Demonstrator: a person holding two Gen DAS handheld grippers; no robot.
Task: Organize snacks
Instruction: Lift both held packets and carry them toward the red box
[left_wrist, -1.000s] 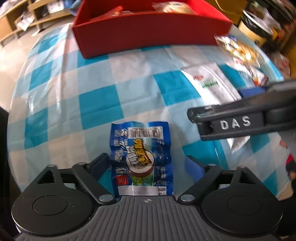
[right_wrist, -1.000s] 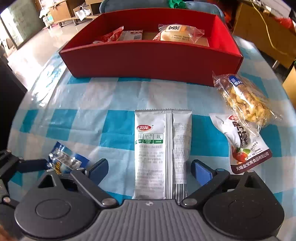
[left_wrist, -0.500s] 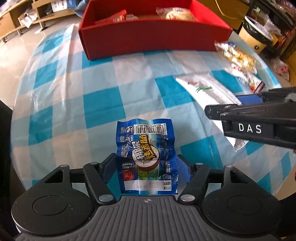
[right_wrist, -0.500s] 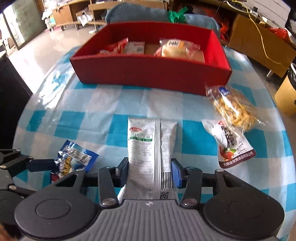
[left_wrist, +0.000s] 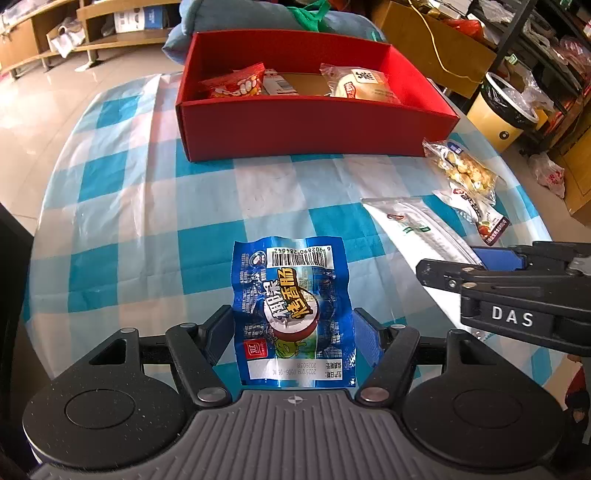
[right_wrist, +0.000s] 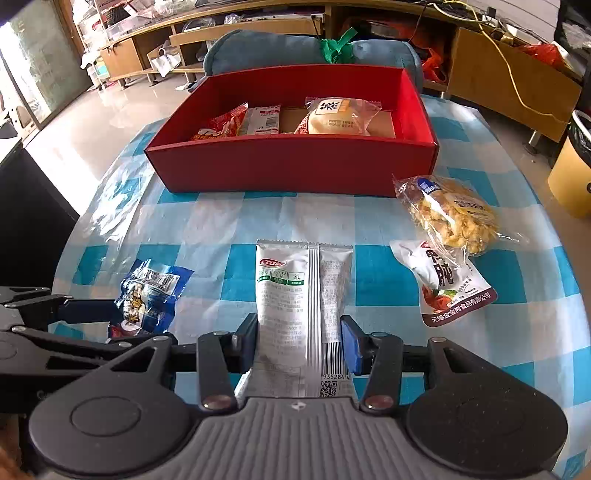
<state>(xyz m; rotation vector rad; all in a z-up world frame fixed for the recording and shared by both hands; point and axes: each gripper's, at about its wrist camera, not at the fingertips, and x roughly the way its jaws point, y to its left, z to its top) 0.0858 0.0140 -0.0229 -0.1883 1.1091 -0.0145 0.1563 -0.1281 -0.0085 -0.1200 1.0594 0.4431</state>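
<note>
Black grippers, blue pads (right_wrist: 350, 345), grey ribbed bases, "DAS" lettering (left_wrist: 511, 316).

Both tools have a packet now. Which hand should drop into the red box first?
Probably the right. Its tool grips the silver packet facing the red box squarely, open floor beyond the bun. The left tool, holding the blue packet, sits off to the box's left and would crowd the red bag.
</note>
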